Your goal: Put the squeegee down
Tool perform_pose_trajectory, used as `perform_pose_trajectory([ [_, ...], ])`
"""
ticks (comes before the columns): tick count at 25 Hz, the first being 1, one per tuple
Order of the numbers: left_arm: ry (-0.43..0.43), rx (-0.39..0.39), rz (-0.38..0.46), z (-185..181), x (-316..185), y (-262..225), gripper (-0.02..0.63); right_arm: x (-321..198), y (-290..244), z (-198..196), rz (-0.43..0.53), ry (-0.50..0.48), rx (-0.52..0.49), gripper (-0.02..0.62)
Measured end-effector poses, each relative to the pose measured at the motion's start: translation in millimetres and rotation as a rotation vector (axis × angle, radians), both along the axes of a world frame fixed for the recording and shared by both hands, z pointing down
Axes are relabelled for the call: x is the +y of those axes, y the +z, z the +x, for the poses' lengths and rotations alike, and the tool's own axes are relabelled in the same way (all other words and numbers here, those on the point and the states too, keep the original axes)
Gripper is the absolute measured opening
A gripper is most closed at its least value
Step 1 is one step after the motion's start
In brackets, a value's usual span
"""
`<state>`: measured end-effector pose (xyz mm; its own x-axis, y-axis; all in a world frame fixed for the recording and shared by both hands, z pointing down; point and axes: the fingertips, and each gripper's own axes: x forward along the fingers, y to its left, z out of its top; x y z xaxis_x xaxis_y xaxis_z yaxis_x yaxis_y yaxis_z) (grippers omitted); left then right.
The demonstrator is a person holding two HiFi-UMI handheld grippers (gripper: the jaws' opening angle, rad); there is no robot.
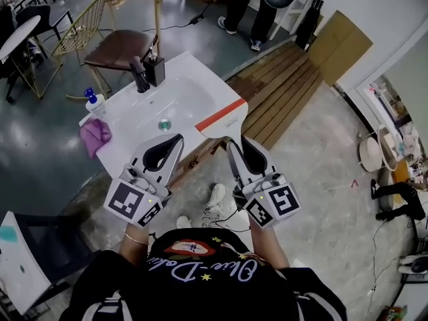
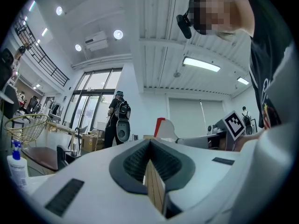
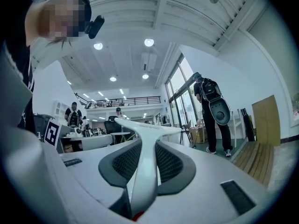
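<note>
Seen from above, a person in a black printed shirt holds two white handheld tools with black-padded tongs out level in front of the chest, each carrying a cube with square black-and-white markers.

The left tongs [image 1: 178, 140] are closed tip to tip with nothing held. They hang idle beside the other pair, out of the working hand's way.

The right tongs [image 1: 235, 142] are clamped on the slim handle of a white plastic squeegee with an orange-red blade strip [image 1: 223, 120]. In the right gripper view the handle runs straight out between the ribbed pads to the wide T-shaped head. This end-on grip keeps the blade forward and steady.

The squeegee is in the air, its blade over the near right corner of a white rectangular washbasin [image 1: 194, 72]. It appears not yet to rest on the surface. Judging from this, the flat rim just below is the likely place to lay it, so lowering and releasing remain.

On the basin's left rim lie a crumpled purple cloth [image 1: 95, 136] and a clear spray bottle with a blue top [image 1: 94, 104]. A black tap [image 1: 139, 76] and a small black holder [image 1: 156, 69] stand at the back edge.

Beyond are a gold wire chair with a brown seat [image 1: 119, 49], a wooden plank platform [image 1: 281, 89], and a standing person's legs [image 1: 249, 9].
</note>
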<state>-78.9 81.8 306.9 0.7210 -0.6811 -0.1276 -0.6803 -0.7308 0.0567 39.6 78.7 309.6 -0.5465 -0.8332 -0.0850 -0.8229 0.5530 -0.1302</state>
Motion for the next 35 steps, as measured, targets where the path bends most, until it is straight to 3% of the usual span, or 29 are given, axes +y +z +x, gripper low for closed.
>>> perform_pose_trajectory([
  [35,-0.133,-0.014,-0.062,26,-83,21,0.017,-102,18,30,-0.076,-0.106,-0.003,0.084],
])
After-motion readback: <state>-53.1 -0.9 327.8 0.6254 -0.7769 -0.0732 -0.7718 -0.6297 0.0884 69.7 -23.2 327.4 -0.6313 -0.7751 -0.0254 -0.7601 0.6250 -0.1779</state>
